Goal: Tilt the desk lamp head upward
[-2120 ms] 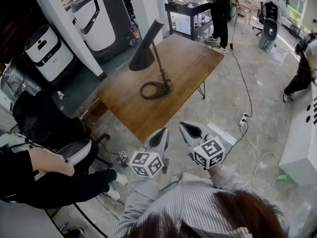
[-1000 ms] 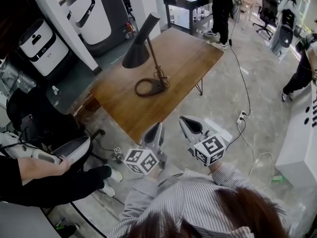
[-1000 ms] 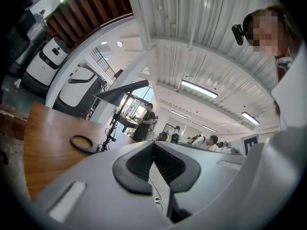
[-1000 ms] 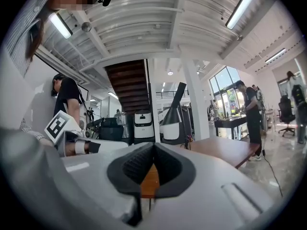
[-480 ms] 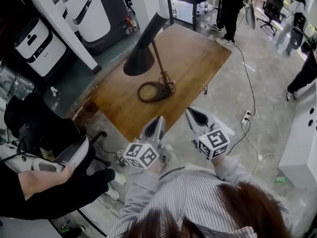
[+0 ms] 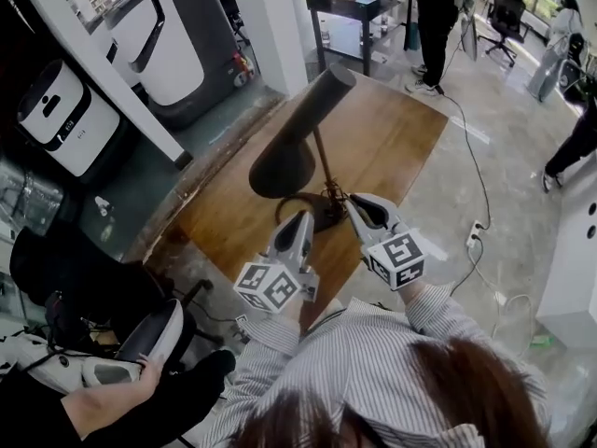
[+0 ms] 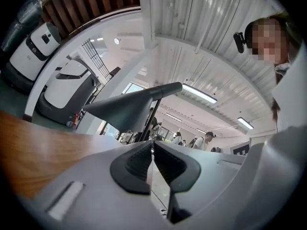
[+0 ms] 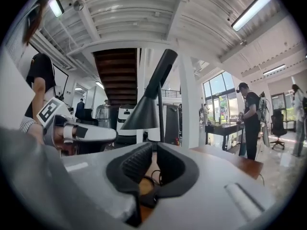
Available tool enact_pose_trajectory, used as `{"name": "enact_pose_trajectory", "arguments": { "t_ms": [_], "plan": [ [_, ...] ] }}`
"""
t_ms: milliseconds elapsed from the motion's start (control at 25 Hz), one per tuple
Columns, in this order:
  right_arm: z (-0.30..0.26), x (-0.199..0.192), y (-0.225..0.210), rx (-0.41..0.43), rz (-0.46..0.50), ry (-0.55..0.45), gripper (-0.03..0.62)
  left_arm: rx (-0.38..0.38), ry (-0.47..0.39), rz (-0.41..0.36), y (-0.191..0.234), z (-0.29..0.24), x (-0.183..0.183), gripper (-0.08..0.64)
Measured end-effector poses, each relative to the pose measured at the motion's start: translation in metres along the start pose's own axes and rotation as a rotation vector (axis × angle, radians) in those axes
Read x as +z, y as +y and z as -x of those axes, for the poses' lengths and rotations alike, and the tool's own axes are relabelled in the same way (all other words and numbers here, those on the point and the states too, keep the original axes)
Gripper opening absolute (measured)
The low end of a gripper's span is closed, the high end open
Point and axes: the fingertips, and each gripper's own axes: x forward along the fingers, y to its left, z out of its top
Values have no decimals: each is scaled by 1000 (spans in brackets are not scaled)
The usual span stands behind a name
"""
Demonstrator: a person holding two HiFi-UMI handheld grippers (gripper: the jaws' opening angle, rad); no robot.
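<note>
A dark desk lamp stands on the wooden table (image 6: 401,129). Its cone head (image 6: 283,163) slopes down to the left, and its thin stem (image 6: 324,168) rises from a ring base (image 6: 322,215). My left gripper (image 6: 301,220) is shut and empty, just left of the base over the table's near edge. My right gripper (image 6: 358,205) is shut and empty too, just right of the base. The lamp head (image 7: 125,110) hangs above and beyond the jaws in the left gripper view. In the right gripper view the lamp head (image 8: 143,115) sits straight ahead above the jaws, with the left gripper (image 8: 81,133) to the side.
White machines (image 6: 56,115) stand at the left behind a slanted white post. A black desk (image 6: 359,3) with a person beside it is beyond the table. A seated person's arm (image 6: 112,404) is at lower left. A cable and a power strip (image 6: 478,236) lie on the floor at right.
Both grippers have moved forward from the floor side to the table's near edge, beside the lamp base. The lamp now looks much closer. Both jaws stay shut.
</note>
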Motion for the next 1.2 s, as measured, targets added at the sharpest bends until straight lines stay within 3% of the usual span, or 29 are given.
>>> {"name": "enact_pose_trajectory", "arguments": {
  "t_ms": [360, 600, 960, 1200],
  "plan": [
    [-46, -23, -21, 16, 65, 82, 49, -24, -49, 122, 21, -30, -1, 69],
    [-65, -28, -24, 88, 107, 102, 69, -11, -103, 134, 25, -41, 6, 92],
    [-91, -22, -24, 174, 111, 105, 69, -16, -132, 192, 25, -54, 22, 67],
    [-95, -28, -24, 177, 123, 130, 49, -51, -139, 217, 24, -56, 21, 49]
  ]
}}
